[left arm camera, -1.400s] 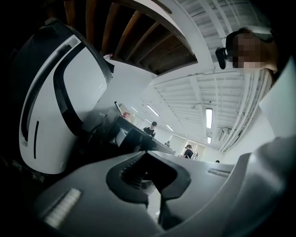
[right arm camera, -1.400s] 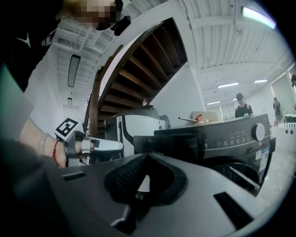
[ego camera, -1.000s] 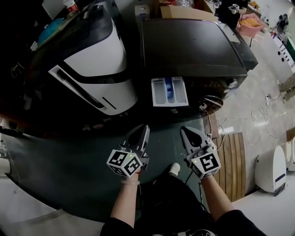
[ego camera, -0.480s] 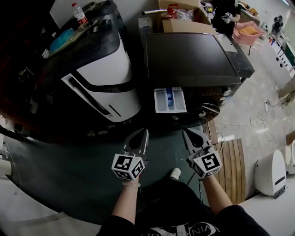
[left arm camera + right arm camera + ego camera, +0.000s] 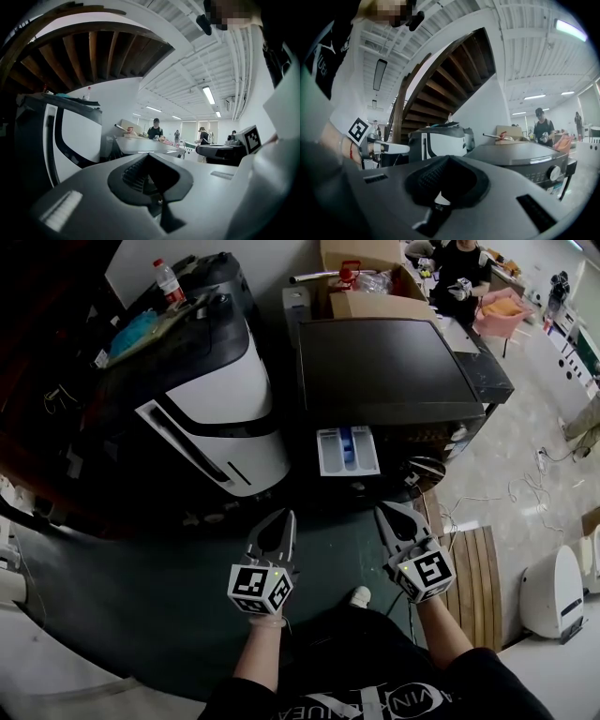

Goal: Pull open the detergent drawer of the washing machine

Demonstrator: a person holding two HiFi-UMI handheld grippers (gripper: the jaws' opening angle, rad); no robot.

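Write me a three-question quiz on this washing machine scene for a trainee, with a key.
1. True or false: the detergent drawer of the washing machine stands pulled out, its compartments open to view from above.
2. Pick one. The left gripper is: A) shut on a bottle; B) shut with nothing between its jaws; C) wide open around the drawer front.
3. Short answer: what colour is the middle compartment of the drawer?

Key: 1 true; 2 B; 3 blue.
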